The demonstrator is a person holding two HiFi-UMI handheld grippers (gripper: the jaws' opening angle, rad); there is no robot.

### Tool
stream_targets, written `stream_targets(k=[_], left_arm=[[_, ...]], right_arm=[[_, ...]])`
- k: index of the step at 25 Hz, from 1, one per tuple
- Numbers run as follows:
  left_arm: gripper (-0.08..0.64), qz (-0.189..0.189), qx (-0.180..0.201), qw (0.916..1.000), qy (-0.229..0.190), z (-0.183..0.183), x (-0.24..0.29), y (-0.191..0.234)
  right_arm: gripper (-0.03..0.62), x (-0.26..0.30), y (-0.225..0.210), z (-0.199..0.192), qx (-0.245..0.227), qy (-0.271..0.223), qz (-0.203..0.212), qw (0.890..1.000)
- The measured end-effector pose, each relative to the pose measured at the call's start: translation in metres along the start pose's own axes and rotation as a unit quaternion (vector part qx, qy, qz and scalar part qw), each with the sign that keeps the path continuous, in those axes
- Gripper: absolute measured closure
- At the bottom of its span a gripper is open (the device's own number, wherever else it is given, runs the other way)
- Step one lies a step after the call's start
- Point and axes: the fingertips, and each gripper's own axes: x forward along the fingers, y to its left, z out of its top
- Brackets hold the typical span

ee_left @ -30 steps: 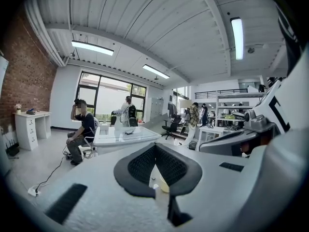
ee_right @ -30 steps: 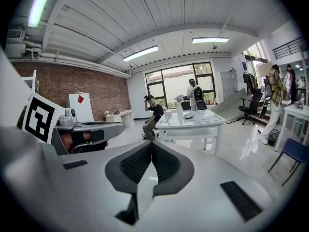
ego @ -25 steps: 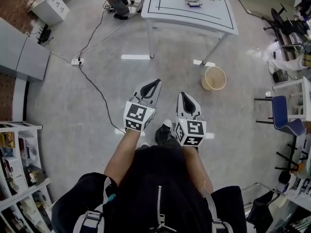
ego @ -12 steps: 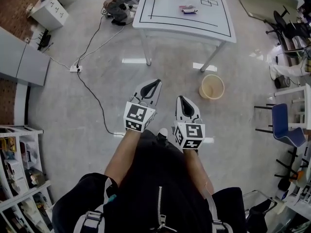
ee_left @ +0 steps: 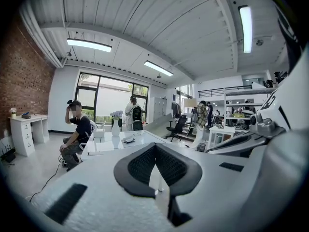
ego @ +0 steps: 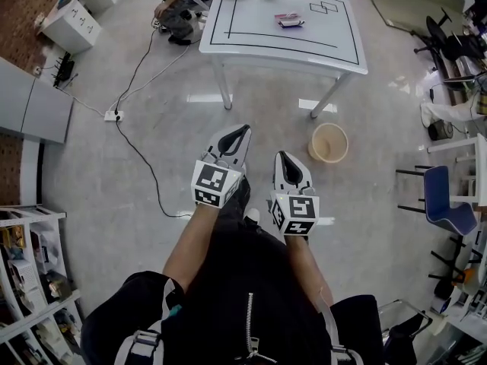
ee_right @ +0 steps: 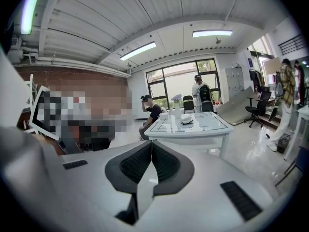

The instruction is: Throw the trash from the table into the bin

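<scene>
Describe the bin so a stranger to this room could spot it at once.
Find the white table with black lines in the middle of the room. On the grey floor by its near right-hand leg stands the bin. It is the only round, open, pale beige bucket there.

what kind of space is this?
Probably an open-plan office or lab: a white table on a polished floor, a blue chair, stocked shelves and a brick wall.
</scene>
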Motion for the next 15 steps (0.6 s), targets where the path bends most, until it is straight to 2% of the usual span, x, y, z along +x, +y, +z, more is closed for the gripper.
stream_targets(k=[6,15], left_arm=[[0.552,-0.011,0.001,0.9999,-0.010,0.013,0.056,0.037],[0.552,-0.029,-0.012,0.9994,-0.014,0.041,0.143,0.116]], right_arm=[[0.583,0.057,-0.020,0.026,-0.010,-0.004,-0.009,1.000],[0.582,0.157,-0.050,0.087,-0.017,-0.010,-0.028,0.999]])
